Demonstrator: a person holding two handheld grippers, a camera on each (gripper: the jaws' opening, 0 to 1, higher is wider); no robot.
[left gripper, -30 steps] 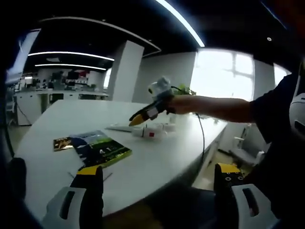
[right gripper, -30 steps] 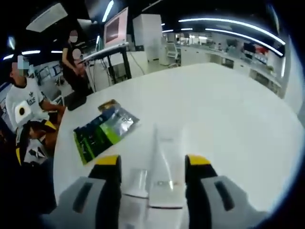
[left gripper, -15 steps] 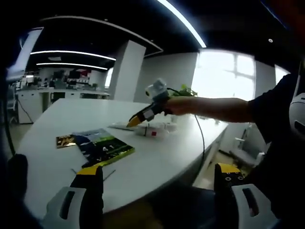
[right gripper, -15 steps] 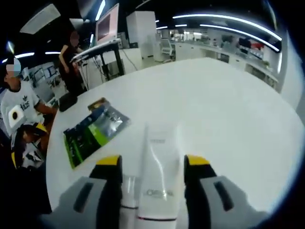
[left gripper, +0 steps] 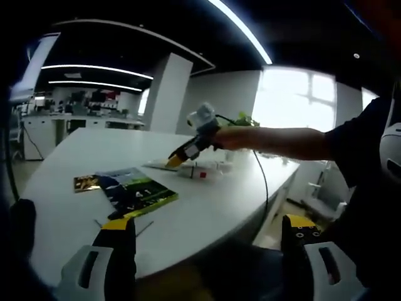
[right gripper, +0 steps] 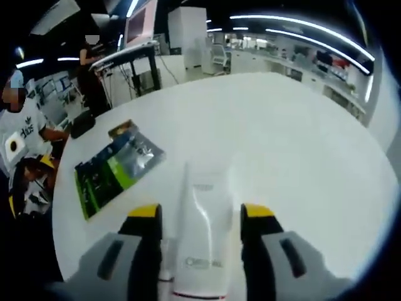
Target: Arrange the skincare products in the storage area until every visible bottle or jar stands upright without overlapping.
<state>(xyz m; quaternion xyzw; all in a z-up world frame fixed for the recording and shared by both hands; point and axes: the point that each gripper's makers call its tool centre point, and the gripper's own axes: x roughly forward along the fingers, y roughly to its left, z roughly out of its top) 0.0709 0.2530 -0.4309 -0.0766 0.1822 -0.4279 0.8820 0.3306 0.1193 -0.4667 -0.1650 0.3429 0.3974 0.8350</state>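
Between the fingers of the right gripper (right gripper: 199, 216) lies a white tube (right gripper: 203, 244), its crimped end pointing ahead and its printed body low in the gap; the fingers stand on either side of it, seemingly closing on it or just touching its flanks, though the contact itself is hard to read from the right gripper view, so I cannot tell if it is truly pinched. That straddle suits a lift to stand the tube on its cap. A smaller clear-capped bottle (right gripper: 166, 266) sits just beside the left finger, close enough to be nudged. Ahead of the fingers and off to the left lies a green-covered booklet (right gripper: 113, 172), flat and well apart from the tube; beyond it the white tabletop (right gripper: 294, 150) runs bare to its curved far edge, leaving ample room to set things upright. In the left gripper view, the left gripper (left gripper: 207, 229) hangs with its fingers spread wide and empty, just off the near tabletop edge, waiting; far ahead of them, the other gripper reaches over the small white products (left gripper: 197, 169).
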